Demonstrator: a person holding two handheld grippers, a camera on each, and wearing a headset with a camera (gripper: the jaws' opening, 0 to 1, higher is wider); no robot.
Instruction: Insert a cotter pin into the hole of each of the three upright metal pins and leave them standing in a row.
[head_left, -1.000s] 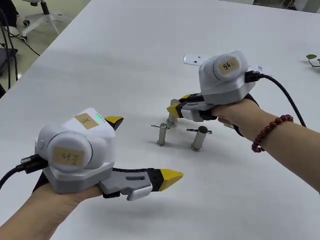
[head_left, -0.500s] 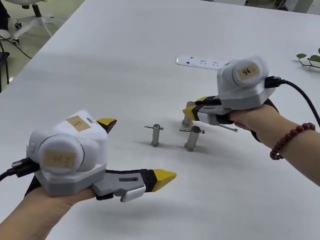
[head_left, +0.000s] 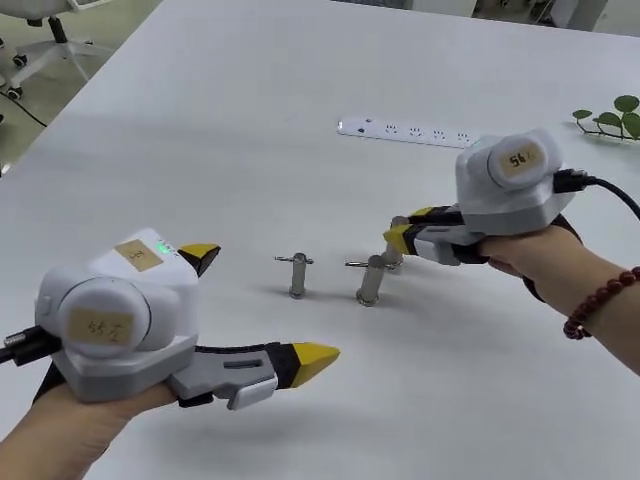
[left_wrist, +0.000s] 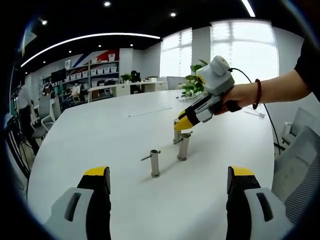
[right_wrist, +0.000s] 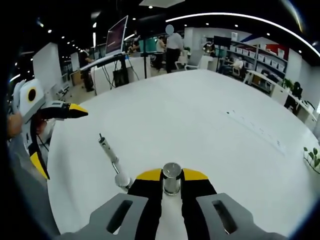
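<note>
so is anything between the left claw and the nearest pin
Nothing visible: only bare table lies between the open left claw and the nearest pin. The middle pin and the far pin stand beyond it, with the right claw shut on the far pin.

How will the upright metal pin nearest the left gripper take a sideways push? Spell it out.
Tall and narrow on the smooth white table, the upright metal pin probably tips easily. Fallen, its round body would likely roll, though the thin cotter pin through its top may stop it.
</note>
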